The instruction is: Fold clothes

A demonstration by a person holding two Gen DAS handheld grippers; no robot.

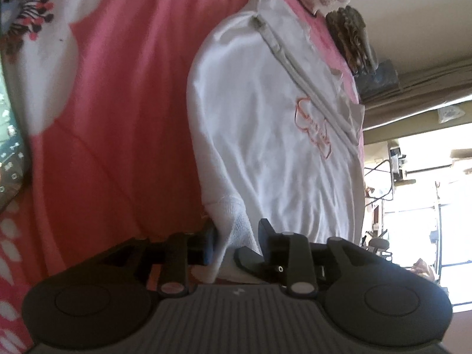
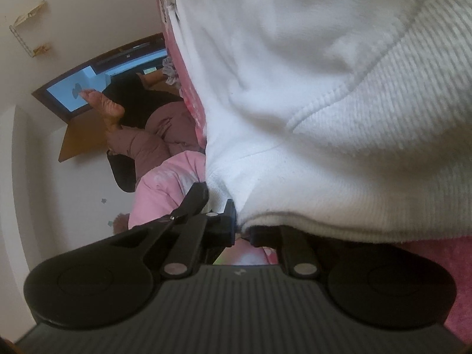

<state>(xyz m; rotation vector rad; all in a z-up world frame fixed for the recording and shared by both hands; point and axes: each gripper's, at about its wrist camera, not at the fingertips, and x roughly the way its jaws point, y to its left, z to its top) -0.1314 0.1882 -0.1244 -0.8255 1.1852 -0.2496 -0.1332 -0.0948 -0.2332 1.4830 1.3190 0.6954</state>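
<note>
We find the left gripper (image 1: 236, 236) with its jaws partly apart, the ribbed hem of the white sweatshirt (image 1: 265, 118) lying loosely between them; the left finger (image 1: 210, 242) stands just beside the cloth and the right finger (image 1: 265, 236) apart from it, so the pads do not press. No earlier view was supplied to us. The sweatshirt lies spread on a pink floral bedsheet (image 1: 118, 118), its grey zipper (image 1: 283, 56) running along the far side. We note orange outlined script (image 1: 312, 129) on the chest; it cannot be read. In the right wrist view, the right gripper (image 2: 240, 224) is clenched on the ribbed hem of the same sweatshirt (image 2: 295, 88), the cloth pinched at the fingertips and bulging upward over most of the frame. A small pale mark sits on each gripper body; we cannot read it as a brand.
</note>
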